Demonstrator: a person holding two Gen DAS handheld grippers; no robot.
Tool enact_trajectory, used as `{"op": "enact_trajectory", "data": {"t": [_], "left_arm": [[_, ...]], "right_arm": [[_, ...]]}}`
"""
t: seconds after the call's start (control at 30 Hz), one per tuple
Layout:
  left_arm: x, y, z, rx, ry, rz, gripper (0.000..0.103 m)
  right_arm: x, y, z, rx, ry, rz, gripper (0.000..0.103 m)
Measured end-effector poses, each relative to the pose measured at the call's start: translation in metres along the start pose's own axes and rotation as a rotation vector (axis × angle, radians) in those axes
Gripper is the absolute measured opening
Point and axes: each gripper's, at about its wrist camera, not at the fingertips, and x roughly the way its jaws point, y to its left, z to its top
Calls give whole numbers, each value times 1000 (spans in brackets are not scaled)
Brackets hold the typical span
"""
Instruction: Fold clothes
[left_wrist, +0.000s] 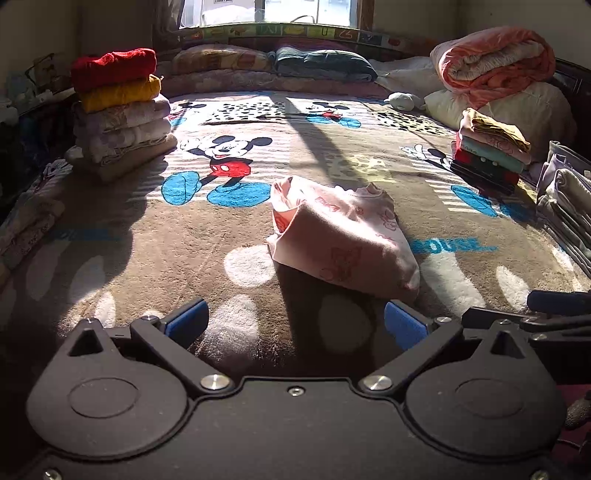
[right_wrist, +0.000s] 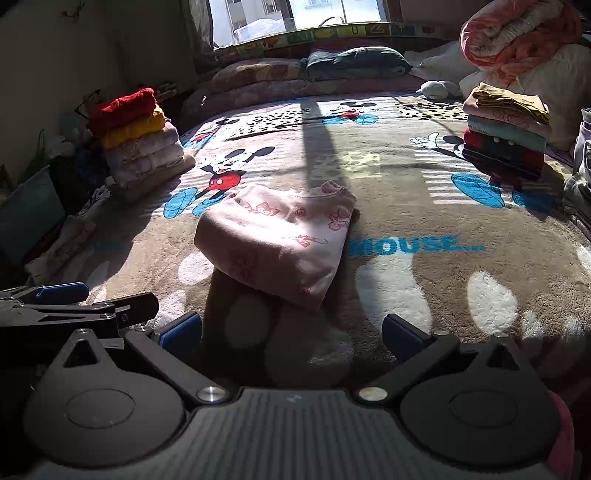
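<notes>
A folded pink printed garment (left_wrist: 343, 236) lies on the Mickey Mouse blanket (left_wrist: 229, 162) that covers the bed, just ahead of both tools and touching neither. In the left wrist view it sits at about 1 o'clock from the left tongs (left_wrist: 295, 325), whose blue pads (left_wrist: 186, 322) stand wide apart and hold nothing. In the right wrist view the same garment lies at about 11 o'clock from the right tongs (right_wrist: 291, 330), also spread wide and empty; the left tool shows at the 9 o'clock edge of that view. A stack of folded clothes topped by a red knit (left_wrist: 114, 68) stands at 10 o'clock on the bed. A second folded stack (left_wrist: 491, 151) stands at 2 o'clock, below a rolled orange quilt (left_wrist: 495, 59). Pillows (left_wrist: 273, 64) line the far edge under the window (left_wrist: 269, 11).
</notes>
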Motion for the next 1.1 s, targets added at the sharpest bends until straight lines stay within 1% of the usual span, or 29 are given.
{"op": "enact_trajectory", "data": {"t": [0.13,0.17,0.2,0.63,1.1], "left_arm": [[6,-4,3,-6,3,2,103],[2,3,-1,-24,-29,-22,103],[1,4,-1,-28,-33,-23,103],[4,3,-2,-30,-11,-26,103],[5,4,-3,-34,-6,-25,103]], "right_arm": [[1,0,0,1,10,-1,103],[1,0,0,2,13,-1,103],[1,1,0,1,13,-1,103],[4,1,-1,-6,5,10,103],[3,3,-2,-9,7,9,103]]}}
